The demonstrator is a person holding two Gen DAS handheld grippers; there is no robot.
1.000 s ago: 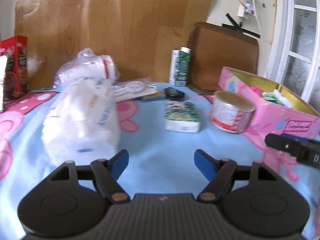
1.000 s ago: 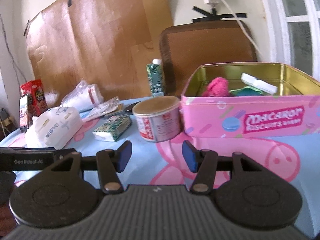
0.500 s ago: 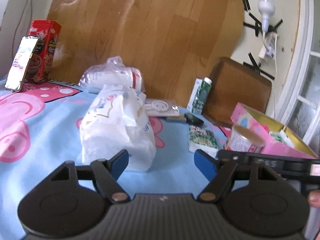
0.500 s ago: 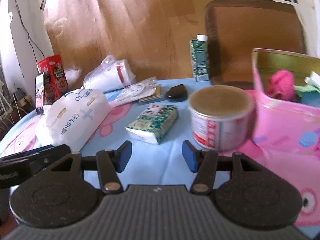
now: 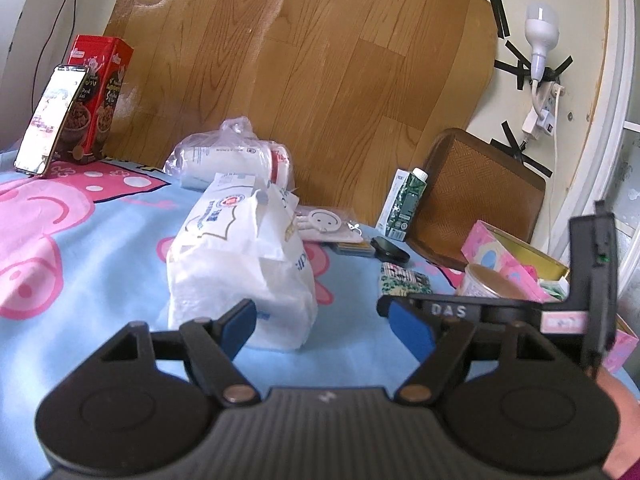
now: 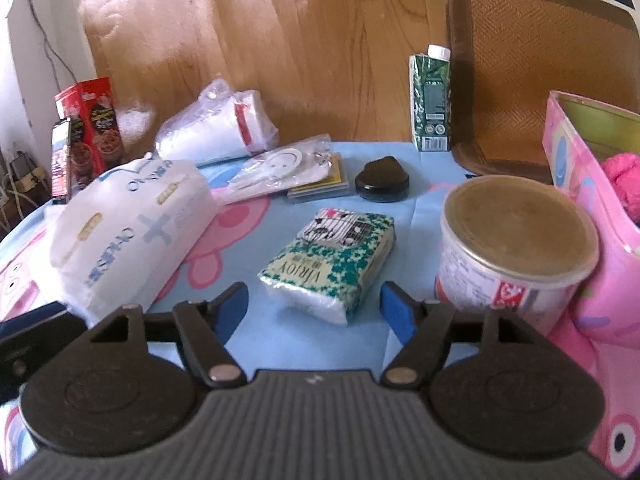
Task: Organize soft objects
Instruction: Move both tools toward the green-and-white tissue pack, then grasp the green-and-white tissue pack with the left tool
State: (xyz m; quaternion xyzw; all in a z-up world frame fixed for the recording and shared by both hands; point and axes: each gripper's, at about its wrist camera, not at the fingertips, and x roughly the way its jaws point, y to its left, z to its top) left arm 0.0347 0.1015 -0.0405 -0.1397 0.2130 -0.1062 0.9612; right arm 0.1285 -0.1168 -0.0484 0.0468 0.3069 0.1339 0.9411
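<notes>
Nearest, the right gripper [image 6: 312, 308] is opening its jaws with nothing between them, the green tissue pack [image 6: 330, 260] lying just ahead at twelve o'clock; picking it up looks like the step in hand (a short advance, then a gentle squeeze). Left gripper [image 5: 324, 324] stands spread and empty before the white bag [image 5: 240, 264]. At two o'clock, the pink tin [image 6: 576, 184] holds a pink fluffy ball [image 6: 622, 172].

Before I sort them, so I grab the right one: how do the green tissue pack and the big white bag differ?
The green tissue pack is small and flat with a busy print; the big white bag is far bulkier, plain white with blue lettering. Both lie on the cloth, soft, in plastic.
</notes>
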